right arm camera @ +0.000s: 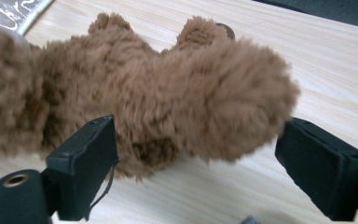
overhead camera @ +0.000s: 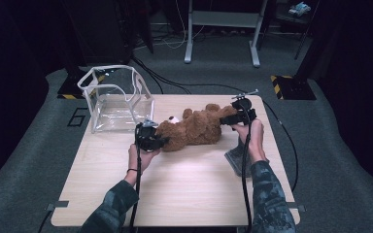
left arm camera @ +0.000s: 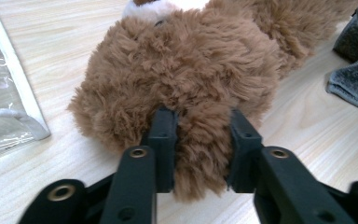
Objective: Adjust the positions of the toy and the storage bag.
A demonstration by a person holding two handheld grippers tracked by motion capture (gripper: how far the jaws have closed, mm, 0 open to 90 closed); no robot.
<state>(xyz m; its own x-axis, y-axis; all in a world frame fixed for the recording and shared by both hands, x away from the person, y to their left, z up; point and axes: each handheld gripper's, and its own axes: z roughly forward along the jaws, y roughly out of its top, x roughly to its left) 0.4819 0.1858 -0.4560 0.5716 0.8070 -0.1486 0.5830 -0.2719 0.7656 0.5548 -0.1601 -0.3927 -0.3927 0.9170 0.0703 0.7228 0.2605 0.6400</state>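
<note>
A brown teddy bear (overhead camera: 194,128) lies on its side across the middle of the wooden table (overhead camera: 184,194), white muzzle toward the left. My left gripper (overhead camera: 162,141) is at the bear's head end. In the left gripper view its jaws pinch a thick tuft of the bear's fur (left arm camera: 182,70), so the left gripper (left arm camera: 200,149) is shut on it. My right gripper (overhead camera: 228,120) is at the bear's leg end. In the right gripper view the right gripper (right arm camera: 198,144) stands open, its wide jaws straddling a furry leg (right arm camera: 223,93), and the right pad (right arm camera: 321,163) is clear of the fur.
A clear plastic box with white edging (overhead camera: 114,99) stands open at the table's back left, its corner (left arm camera: 9,93) just left of the bear. A grey cloth (overhead camera: 235,158) lies by the right forearm, also seen as grey cloth (left arm camera: 354,70). Cables run across the floor behind.
</note>
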